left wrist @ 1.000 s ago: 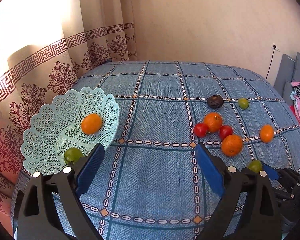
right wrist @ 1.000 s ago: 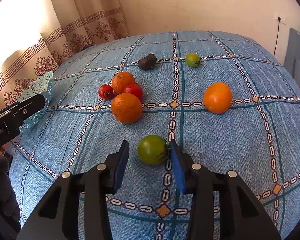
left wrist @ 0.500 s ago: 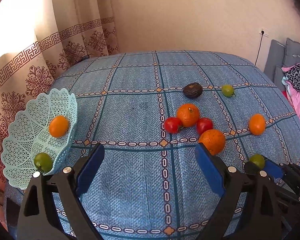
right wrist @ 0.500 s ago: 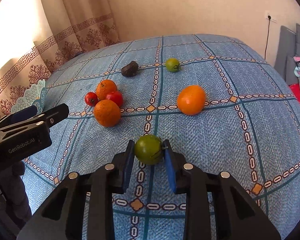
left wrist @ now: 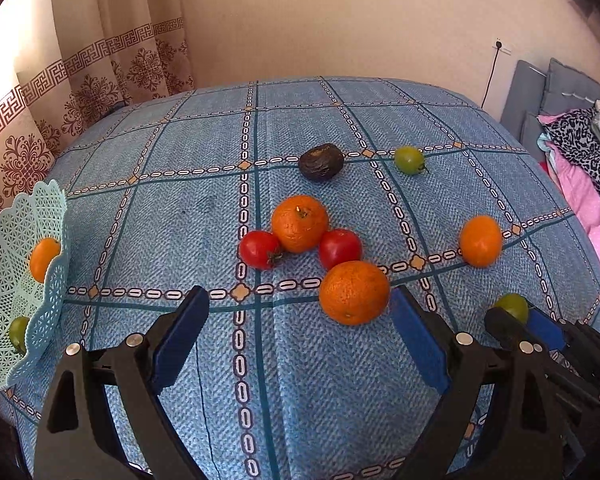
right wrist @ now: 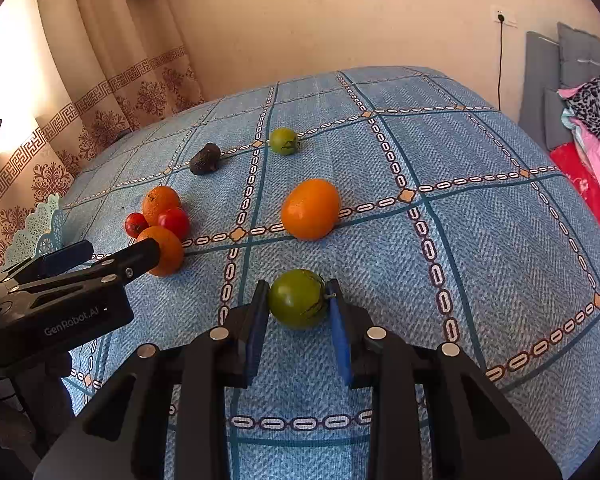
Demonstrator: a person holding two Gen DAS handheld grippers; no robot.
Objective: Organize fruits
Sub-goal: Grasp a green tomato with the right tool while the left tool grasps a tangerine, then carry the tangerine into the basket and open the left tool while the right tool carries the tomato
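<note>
Right wrist view: our right gripper (right wrist: 298,306) now clamps the round green tomato (right wrist: 298,298) on the blue checked bedspread (right wrist: 440,248), its underside hidden; our left gripper (left wrist: 300,334) stays spread wide.

— What's the room like?
— A bed (left wrist: 204,216) under a blue checked cover, against a plain beige wall (left wrist: 340,20).
— Light?
— Bright daylight through patterned curtains (left wrist: 100,64) on the left.
— On the right?
— A wall socket (right wrist: 500,14) with a cord, grey cushions (right wrist: 548,80), piled clothes (left wrist: 580,160).
</note>
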